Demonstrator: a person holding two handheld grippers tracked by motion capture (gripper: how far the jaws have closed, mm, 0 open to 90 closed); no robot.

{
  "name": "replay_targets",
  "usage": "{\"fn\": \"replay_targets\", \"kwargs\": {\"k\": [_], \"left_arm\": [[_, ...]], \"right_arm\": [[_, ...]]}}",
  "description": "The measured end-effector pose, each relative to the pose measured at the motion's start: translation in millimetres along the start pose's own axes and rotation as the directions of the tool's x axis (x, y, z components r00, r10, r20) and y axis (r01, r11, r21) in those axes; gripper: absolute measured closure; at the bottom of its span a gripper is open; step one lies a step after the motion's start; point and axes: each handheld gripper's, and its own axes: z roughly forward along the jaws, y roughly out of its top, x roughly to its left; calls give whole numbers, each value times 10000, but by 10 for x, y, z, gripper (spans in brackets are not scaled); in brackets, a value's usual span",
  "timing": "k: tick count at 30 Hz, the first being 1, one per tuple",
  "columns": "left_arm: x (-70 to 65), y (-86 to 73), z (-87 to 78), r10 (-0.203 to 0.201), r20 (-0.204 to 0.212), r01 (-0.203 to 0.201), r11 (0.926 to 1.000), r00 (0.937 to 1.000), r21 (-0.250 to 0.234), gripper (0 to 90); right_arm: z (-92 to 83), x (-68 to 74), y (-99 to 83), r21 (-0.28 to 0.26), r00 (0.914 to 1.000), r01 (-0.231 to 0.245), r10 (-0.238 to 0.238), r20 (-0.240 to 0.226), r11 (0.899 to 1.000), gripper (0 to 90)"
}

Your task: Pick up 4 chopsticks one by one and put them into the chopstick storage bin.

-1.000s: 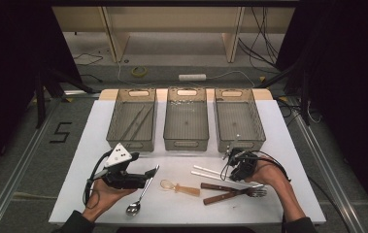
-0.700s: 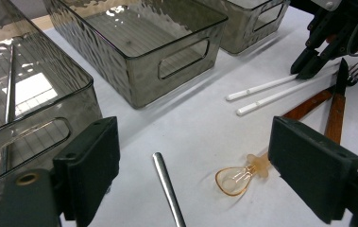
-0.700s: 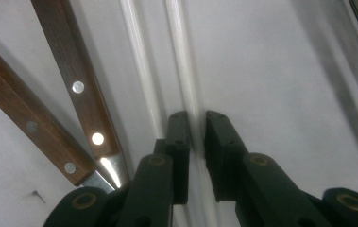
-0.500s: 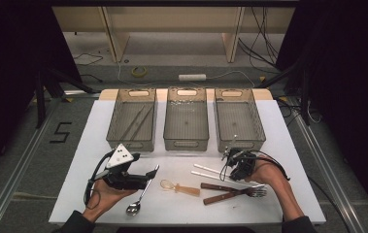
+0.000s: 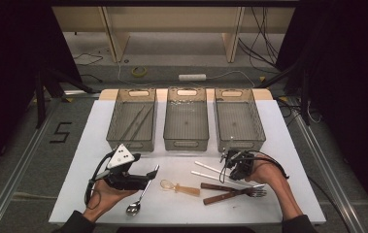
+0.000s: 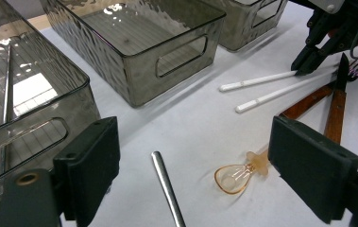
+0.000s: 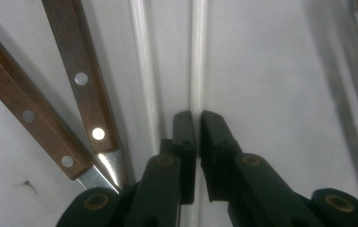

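Lab recording bay: black curtains (image 5: 7, 73), floor rails (image 5: 11, 179), loose cables (image 5: 264, 46), white table (image 5: 89, 145)

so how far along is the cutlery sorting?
Done: two thin metal sticks lie in the left bin. In hand: the right gripper has just closed on one white chopstick, still on the table. The left gripper is open over the metal spoon. Left: second chopstick, orange spoon, two wooden-handled forks. Middle bin and right bin look empty.

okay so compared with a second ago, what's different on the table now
The right gripper has just been closing its jaws and is now shut on one white chopstick, at the table surface. Neither hand has shifted. The left gripper hangs open over the metal spoon, and the other cutlery and the three bins lie as before.
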Motion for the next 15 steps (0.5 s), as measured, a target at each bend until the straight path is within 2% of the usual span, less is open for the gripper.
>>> {"fn": "replay_targets", "kwargs": {"k": [3, 6, 9, 15], "left_arm": [[1, 0, -1, 24, -1, -24, 10000, 10000, 15, 170], [-4, -1, 6, -2, 30, 2, 10000, 10000, 44, 171], [-17, 2, 16, 58, 49, -59, 9999, 10000, 83, 171], [-57, 19, 58, 236, 214, -240, 9995, 9995, 194, 170]], "right_arm": [[-23, 6, 5, -71, 9997, 181, -180, 193, 9998, 857], [-96, 19, 15, -430, 9990, 84, -65, 452, 9990, 857], [-194, 43, 31, -674, 9972, 275, -227, 717, 9973, 858], [-401, 103, 65, -1422, 9941, 655, -522, 954, 9877, 864]]}}
